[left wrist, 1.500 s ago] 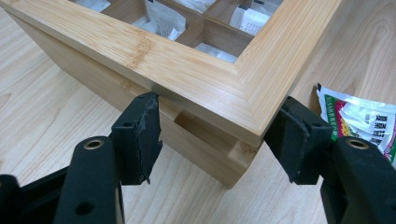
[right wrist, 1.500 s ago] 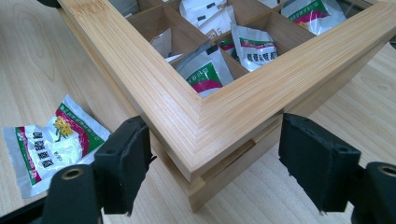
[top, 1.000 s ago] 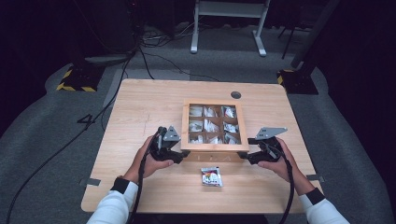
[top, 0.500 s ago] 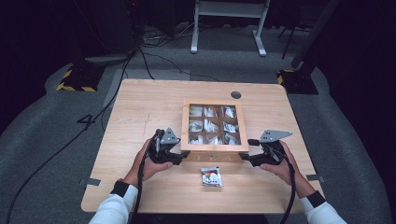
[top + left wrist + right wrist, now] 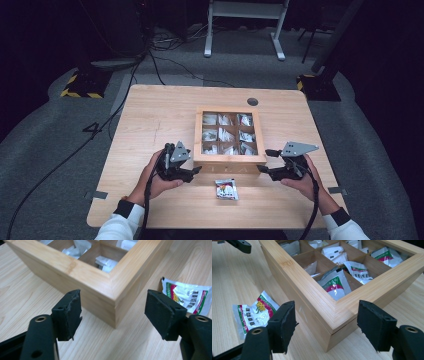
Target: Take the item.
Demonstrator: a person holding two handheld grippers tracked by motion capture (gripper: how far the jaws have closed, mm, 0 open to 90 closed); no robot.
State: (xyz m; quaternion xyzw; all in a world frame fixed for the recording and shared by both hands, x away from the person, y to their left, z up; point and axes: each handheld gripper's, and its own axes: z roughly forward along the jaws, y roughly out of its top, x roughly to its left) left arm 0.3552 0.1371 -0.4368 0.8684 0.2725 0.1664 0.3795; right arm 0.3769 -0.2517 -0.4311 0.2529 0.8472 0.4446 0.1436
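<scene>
Both claws gape at the near corners of the wooden box (image 5: 229, 161) on the desk (image 5: 150, 120): left claw (image 5: 113, 312), just widened, and right claw (image 5: 327, 322) released; they should close evenly on both corners.

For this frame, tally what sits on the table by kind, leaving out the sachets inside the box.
Wooden compartment box: 1
Loose sachet on the table: 1
Handheld tongs, left tongs and right tongs: 2
Total: 4
</scene>
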